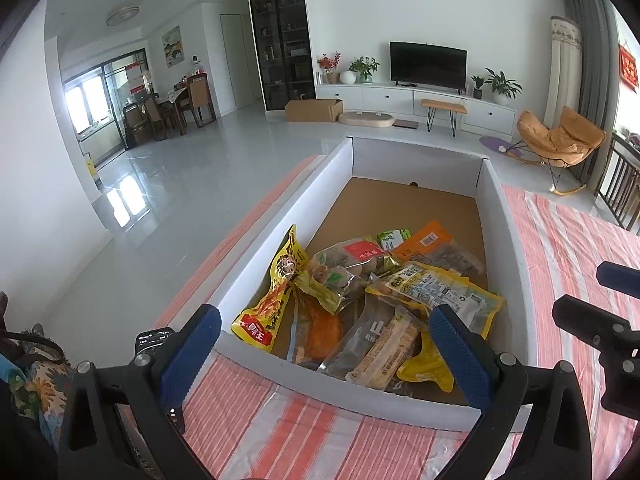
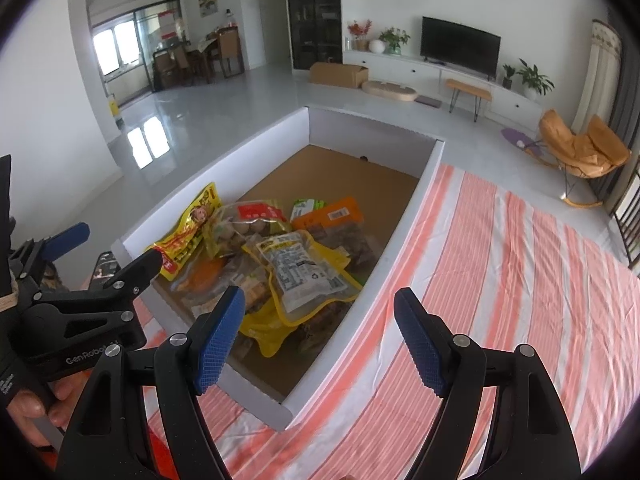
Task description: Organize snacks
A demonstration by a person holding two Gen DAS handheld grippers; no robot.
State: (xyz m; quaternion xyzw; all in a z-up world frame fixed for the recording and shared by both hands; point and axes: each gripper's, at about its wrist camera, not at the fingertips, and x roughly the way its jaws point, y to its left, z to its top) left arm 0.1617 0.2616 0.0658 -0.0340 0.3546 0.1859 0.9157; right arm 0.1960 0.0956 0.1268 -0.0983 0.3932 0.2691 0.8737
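The left gripper [image 1: 325, 344] and right gripper [image 2: 320, 338], both black with blue pads, are wide open and hold nothing, low in the frame above the white cardboard box [image 1: 280, 216] where the shiny snack packets [image 1: 360, 292] lie piled.

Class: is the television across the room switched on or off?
Off, apparently: the television screen is uniformly dark in both views, with no picture showing.

left claw [image 1: 326, 344] hangs wide open with nothing in it, right over the near end of the box [image 1: 256, 264]. snacks [image 1: 360, 300] are piled just ahead between the fingers. striped cloth [image 1: 304, 432] underneath, right claw [image 1: 600, 304] poking in off to the side.
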